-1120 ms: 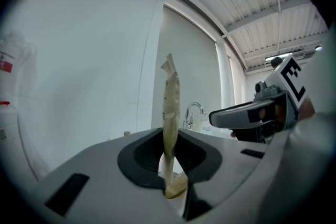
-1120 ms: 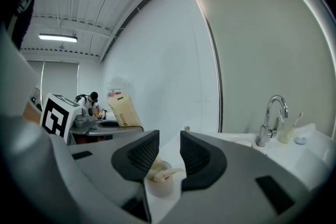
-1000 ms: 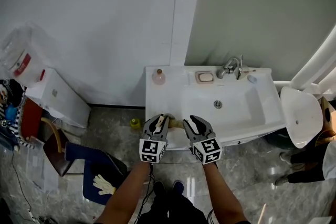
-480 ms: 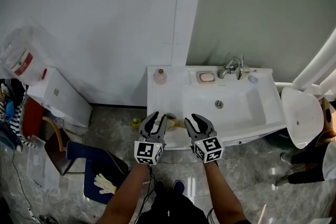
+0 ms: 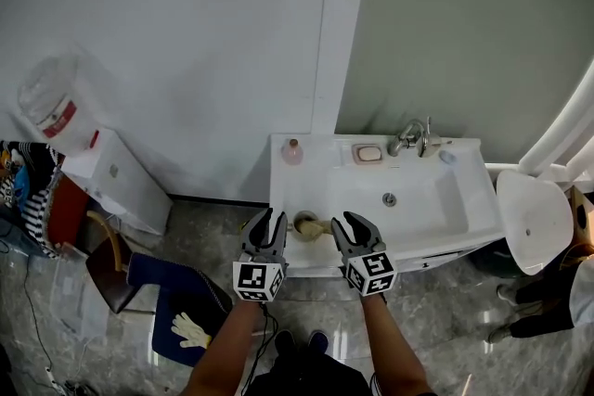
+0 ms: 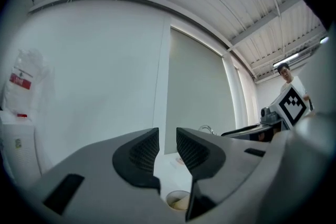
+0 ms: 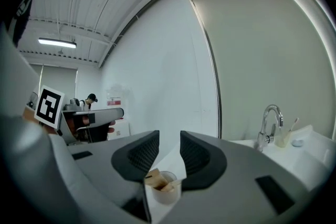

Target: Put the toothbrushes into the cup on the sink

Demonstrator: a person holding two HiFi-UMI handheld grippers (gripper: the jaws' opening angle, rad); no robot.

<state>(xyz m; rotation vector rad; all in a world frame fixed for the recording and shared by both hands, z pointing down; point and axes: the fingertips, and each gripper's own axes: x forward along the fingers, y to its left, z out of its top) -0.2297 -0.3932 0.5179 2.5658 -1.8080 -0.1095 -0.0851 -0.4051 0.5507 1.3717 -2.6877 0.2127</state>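
Observation:
A pale cup [image 5: 303, 222] stands on the front left corner of the white sink [image 5: 464, 199], with wooden toothbrushes [image 5: 321, 223] sticking out of it to the right. My left gripper [image 5: 267, 223] hangs open just left of the cup, off the sink's edge, holding nothing. To the right of the cup, over the front rim, my right gripper [image 5: 348, 223] is also open and empty. The cup [image 6: 177, 201] shows low between the left gripper [image 6: 167, 152] jaws. In the right gripper view the cup [image 7: 164, 190] with wooden toothbrush ends [image 7: 156, 178] sits below the right gripper [image 7: 169, 153].
A faucet [image 5: 409, 137], soap dish [image 5: 368, 153] and small pink bottle [image 5: 293, 150] line the sink's back. A white toilet lid [image 5: 534, 218] stands to the right. A water dispenser [image 5: 88, 158] and a chair with a glove [image 5: 181, 311] are at the left.
The left gripper, which was around the cup, has drawn back and left, clear of it. The right gripper has pulled back slightly. The head view has shifted a little.

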